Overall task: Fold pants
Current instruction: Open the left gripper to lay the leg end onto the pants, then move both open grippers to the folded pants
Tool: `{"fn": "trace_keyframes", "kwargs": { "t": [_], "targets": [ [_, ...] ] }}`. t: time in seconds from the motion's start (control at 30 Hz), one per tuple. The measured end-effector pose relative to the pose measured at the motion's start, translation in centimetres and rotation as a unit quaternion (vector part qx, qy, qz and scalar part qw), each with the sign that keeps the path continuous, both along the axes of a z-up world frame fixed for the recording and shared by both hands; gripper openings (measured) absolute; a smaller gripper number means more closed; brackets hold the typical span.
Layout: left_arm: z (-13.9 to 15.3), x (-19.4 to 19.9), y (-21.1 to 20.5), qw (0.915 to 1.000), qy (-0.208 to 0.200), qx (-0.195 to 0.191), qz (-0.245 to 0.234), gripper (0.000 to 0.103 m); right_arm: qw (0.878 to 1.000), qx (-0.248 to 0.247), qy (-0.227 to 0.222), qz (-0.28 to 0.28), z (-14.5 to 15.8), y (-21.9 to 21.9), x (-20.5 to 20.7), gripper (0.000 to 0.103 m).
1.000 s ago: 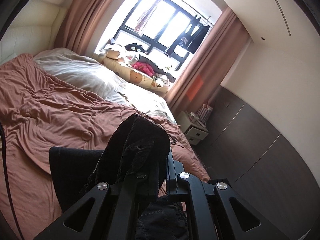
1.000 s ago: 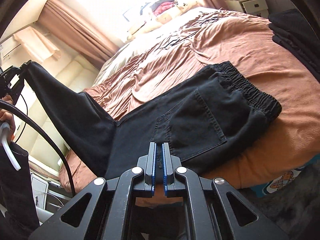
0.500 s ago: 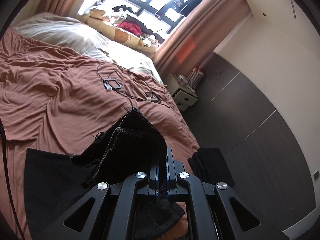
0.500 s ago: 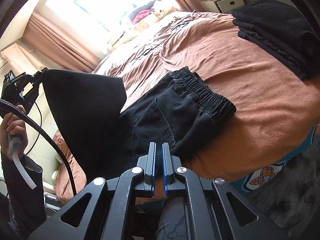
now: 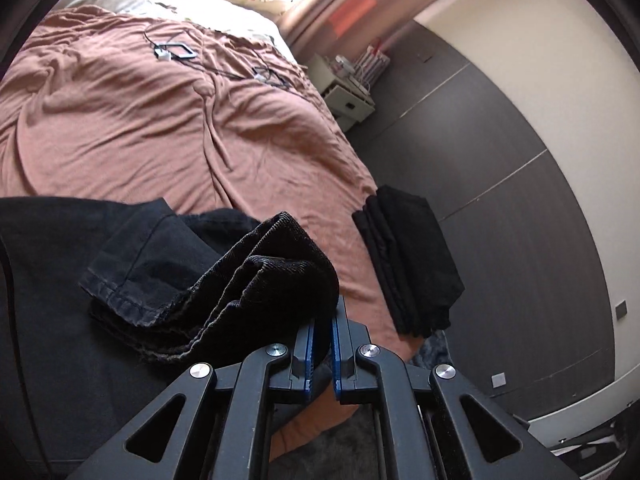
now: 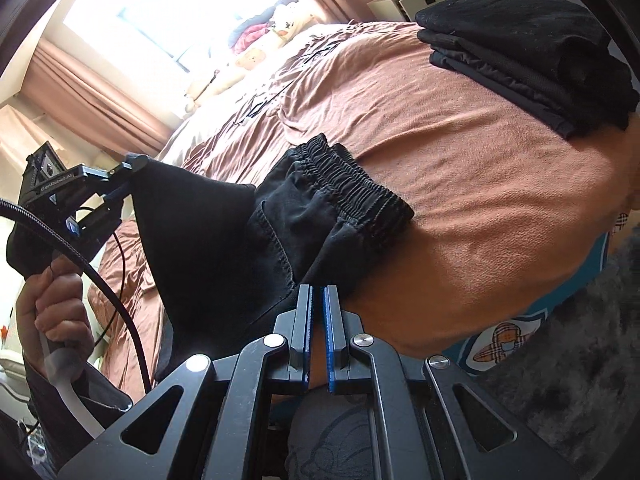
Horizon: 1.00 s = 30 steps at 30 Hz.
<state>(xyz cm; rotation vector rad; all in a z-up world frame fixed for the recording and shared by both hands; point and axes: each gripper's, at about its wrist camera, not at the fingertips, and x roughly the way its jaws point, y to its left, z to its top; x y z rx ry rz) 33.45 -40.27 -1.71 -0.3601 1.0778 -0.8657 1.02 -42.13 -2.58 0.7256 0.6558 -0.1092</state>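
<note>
Black pants (image 6: 320, 216) lie on the brown bedspread, elastic waistband (image 6: 352, 184) toward the bed's foot edge. My left gripper (image 5: 322, 316) is shut on the bunched leg hems (image 5: 256, 276) and holds them above the pants' seat; it also shows in the right wrist view (image 6: 116, 196) with the leg cloth (image 6: 188, 208) hanging from it. My right gripper (image 6: 316, 312) is shut and empty, just below the pants at the bed edge.
A stack of folded black clothes (image 5: 408, 264) sits at the bed's foot corner, also in the right wrist view (image 6: 528, 48). Cables and a small device (image 5: 176, 50) lie on the bedspread (image 5: 160, 128). A white nightstand (image 5: 348, 96) stands by the dark wall.
My left gripper has carried the leg hems over toward the waistband and lower. The right gripper has moved closer to the bed edge, still shut.
</note>
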Motion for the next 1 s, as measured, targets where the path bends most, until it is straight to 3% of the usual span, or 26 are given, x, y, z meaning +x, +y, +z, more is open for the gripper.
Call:
{"fn": "trace_keyframes", "kwargs": {
  "t": [0.1,0.17,0.23,0.27,0.3,0.37,0.67,1.0],
  "targets": [
    [-2.4,-1.1,-1.1,0.9989,0.033,0.001,-0.032,0.03,1.0,0.0,0.005,-0.006,0.0,-0.3,-0.5,0.003],
    [-3.8,-2.0,-1.3,0.9982,0.043,0.014,-0.039,0.051,1.0,-0.003,0.008,-0.009,0.1,-0.4,-0.5,0.005],
    [-4.6,-2.5,-0.7,0.9979,0.048,0.014,-0.04,0.059,1.0,-0.007,0.008,-0.012,0.3,-0.4,-0.8,0.021],
    [-4.8,-2.8,-0.3,0.9978,0.052,0.013,-0.04,0.062,1.0,-0.012,0.007,-0.015,0.5,-0.3,-0.9,0.036],
    [-5.0,-3.0,0.2,0.9977,0.054,0.015,-0.038,0.064,1.0,-0.017,0.003,-0.016,0.7,-0.2,-1.1,0.048],
    [-5.3,-3.2,1.3,0.9981,0.049,0.023,-0.028,0.066,0.999,-0.029,-0.004,-0.013,1.2,0.2,-1.2,0.052],
    [-5.1,-3.3,9.2,0.9979,0.006,0.058,0.03,0.068,0.996,-0.087,0.01,0.026,1.7,3.0,0.2,0.053],
    [-5.1,-3.5,19.6,0.9916,-0.015,0.079,0.101,0.068,0.985,-0.155,0.017,0.079,2.8,6.4,4.1,0.053]
  ]
}}
